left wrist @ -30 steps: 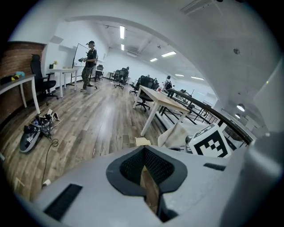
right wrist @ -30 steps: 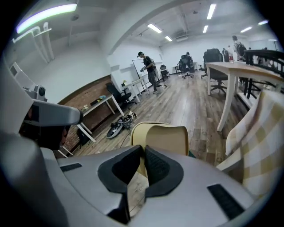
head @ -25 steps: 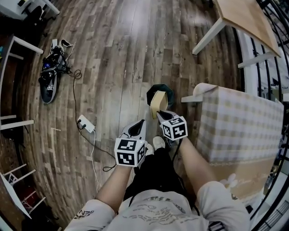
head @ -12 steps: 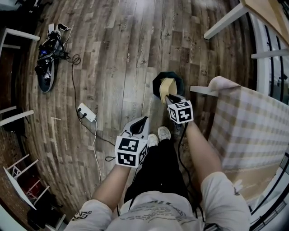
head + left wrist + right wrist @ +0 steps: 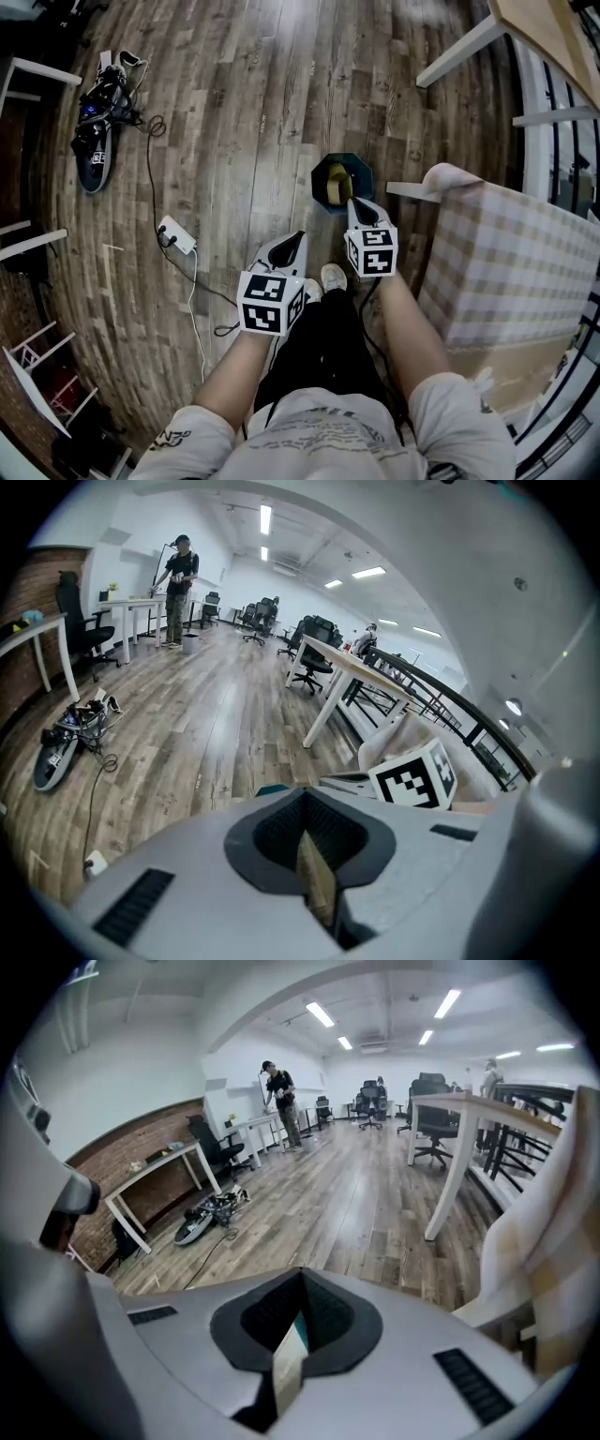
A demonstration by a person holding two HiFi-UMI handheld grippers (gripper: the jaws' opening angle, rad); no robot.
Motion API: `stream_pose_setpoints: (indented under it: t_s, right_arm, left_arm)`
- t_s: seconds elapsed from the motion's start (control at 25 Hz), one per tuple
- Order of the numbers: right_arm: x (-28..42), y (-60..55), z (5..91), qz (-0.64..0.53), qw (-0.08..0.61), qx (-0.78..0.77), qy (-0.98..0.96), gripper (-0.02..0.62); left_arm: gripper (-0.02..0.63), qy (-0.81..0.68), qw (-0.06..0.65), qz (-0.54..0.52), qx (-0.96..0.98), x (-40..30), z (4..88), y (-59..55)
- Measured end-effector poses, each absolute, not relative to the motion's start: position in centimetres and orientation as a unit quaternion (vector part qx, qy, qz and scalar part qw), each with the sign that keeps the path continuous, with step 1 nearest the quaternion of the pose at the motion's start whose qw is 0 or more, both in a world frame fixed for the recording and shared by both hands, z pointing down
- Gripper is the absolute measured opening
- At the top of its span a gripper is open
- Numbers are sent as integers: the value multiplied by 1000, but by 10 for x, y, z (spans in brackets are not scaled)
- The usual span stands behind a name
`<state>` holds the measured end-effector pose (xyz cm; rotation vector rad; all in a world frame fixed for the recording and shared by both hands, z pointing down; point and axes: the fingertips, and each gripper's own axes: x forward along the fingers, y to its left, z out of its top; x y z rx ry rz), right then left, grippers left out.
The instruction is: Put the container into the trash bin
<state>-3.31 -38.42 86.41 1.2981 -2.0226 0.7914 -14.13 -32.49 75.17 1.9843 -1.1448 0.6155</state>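
Head view: the dark teal trash bin [image 5: 317, 176] stands upright on the wood plank floor [image 5: 234, 112], mouth open upward, just beside the checked-cloth seat [image 5: 506, 253]. The tan container [image 5: 336, 185] is inside the bin, below its rim and toward the side away from the seat. Only its pale top part shows, so its long axis seems to run down into the bin, leaning a little, though the picture is too small to be sure. Nothing else can be made out in the bin.

The right gripper [image 5: 354, 202] hangs just at the bin's near rim, pointing down toward it. Its jaws are pressed together with nothing between them, and the right gripper view shows only a thin teal sliver of the bin past the closed tips. The left gripper [image 5: 300, 236] hovers nearer the person, above a white shoe [image 5: 333, 277] and apart from the bin. Its jaws are also together and empty in the left gripper view.

A white power strip [image 5: 176, 246] with its cable lies on the floor, well apart from the bin.
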Motion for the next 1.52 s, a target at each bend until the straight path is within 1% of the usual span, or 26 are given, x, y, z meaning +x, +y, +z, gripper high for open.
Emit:
stream_pose_setpoints:
  t_s: [0.2, 0.4, 0.56, 0.92, 1.08, 1.2, 1.52]
  right_arm:
    - [-25, -377, 766, 281, 247, 535, -758, 2]
    - [-16, -386, 648, 230, 182, 564, -772, 2]
    - [-8, -396, 572, 196, 153, 574, -780, 2]
    - [-21, -352, 415, 140, 68, 575, -803, 2]
    - [-24, -332, 372, 121, 48, 561, -817, 2]
    - [-22, -321, 357, 110, 37, 558, -822, 2]
    - [-15, -289, 350, 104, 32, 564, -818, 2]
  left_arm:
    - [6, -449, 352, 219, 791, -131, 694, -339]
    - [6, -461, 311, 176, 812, -117, 615, -358]
    - [6, -460, 281, 167, 826, -96, 558, -374]
    - [6, -477, 192, 90, 853, -96, 404, -341]
    - [6, -476, 156, 63, 863, -90, 363, -319]
    - [6, -478, 138, 59, 865, -87, 354, -306]
    - [5, -482, 133, 62, 864, -84, 355, -274]
